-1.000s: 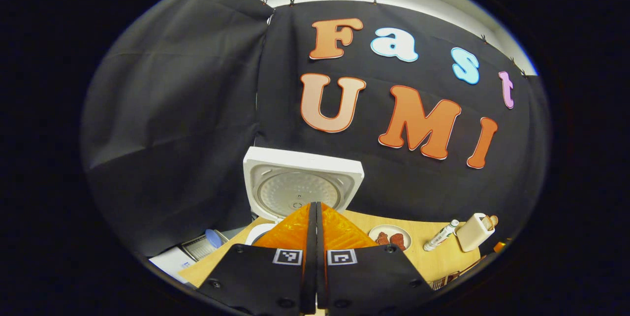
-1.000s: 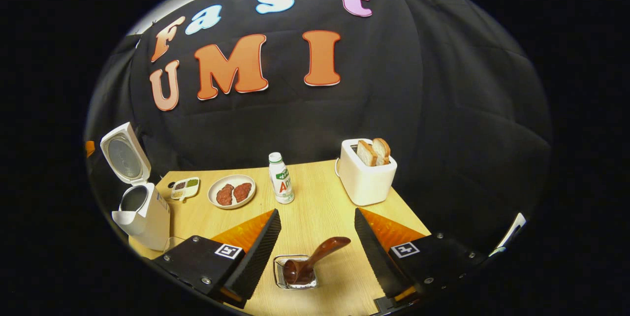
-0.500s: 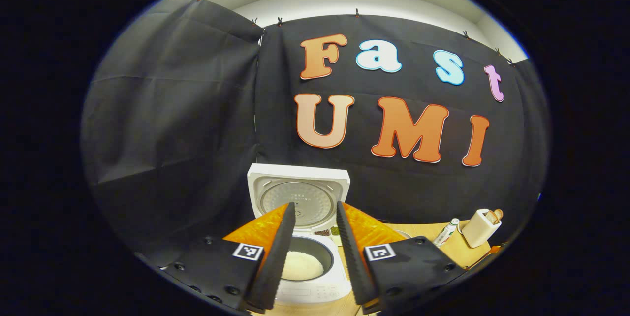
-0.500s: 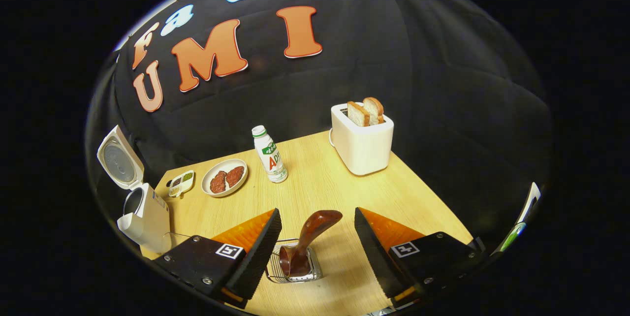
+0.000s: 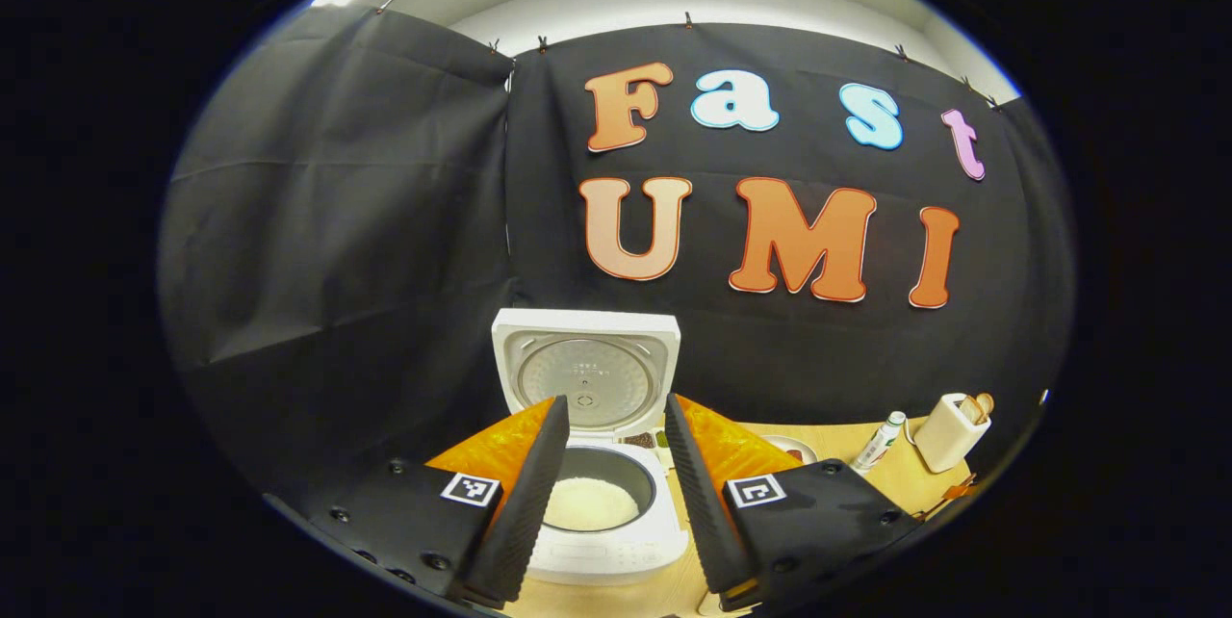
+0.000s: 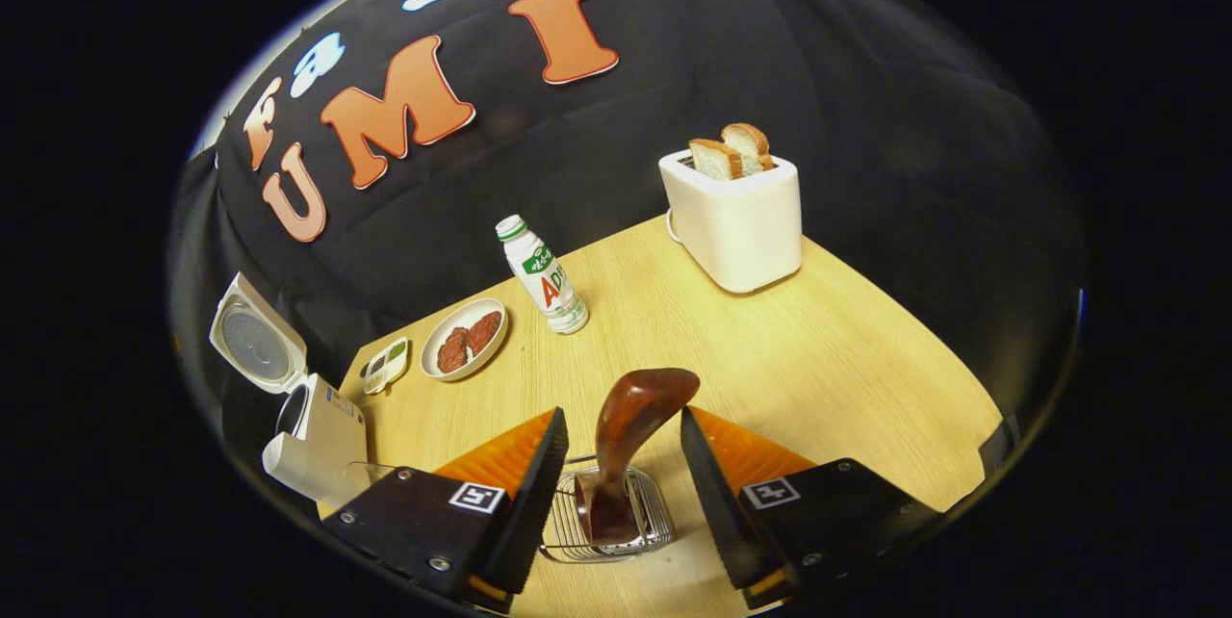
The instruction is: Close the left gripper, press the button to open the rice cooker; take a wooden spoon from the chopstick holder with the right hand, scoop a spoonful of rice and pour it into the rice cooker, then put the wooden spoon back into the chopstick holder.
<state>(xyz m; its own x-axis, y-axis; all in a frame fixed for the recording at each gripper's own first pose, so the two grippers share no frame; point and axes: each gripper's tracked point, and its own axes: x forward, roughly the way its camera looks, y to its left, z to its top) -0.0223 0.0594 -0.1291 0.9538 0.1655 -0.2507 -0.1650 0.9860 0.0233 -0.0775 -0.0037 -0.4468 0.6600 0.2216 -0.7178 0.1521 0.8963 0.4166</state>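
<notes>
The white rice cooker [image 5: 602, 541] stands with its lid [image 5: 587, 373] raised upright; white rice [image 5: 589, 504] lies in its pot. My left gripper [image 5: 611, 421] hangs open just in front of and above the pot, nothing between its fingers. In the right gripper view the cooker [image 6: 313, 430] sits at the far left of the table. A dark wooden spoon [image 6: 626, 435] stands tilted in a wire chopstick holder [image 6: 602, 527]. My right gripper [image 6: 621, 425] is open, its fingers on either side of the spoon's handle without touching it.
On the wooden table [image 6: 818, 358] stand a white toaster [image 6: 736, 214] with two bread slices, a small drink bottle [image 6: 544, 276], a plate of meat [image 6: 464, 339] and a small condiment tray [image 6: 387, 363]. The table's right half is bare wood.
My left gripper went from shut to open and drew back from the cooker. My right gripper moved down over the holder, so the spoon handle now stands between its fingers.
</notes>
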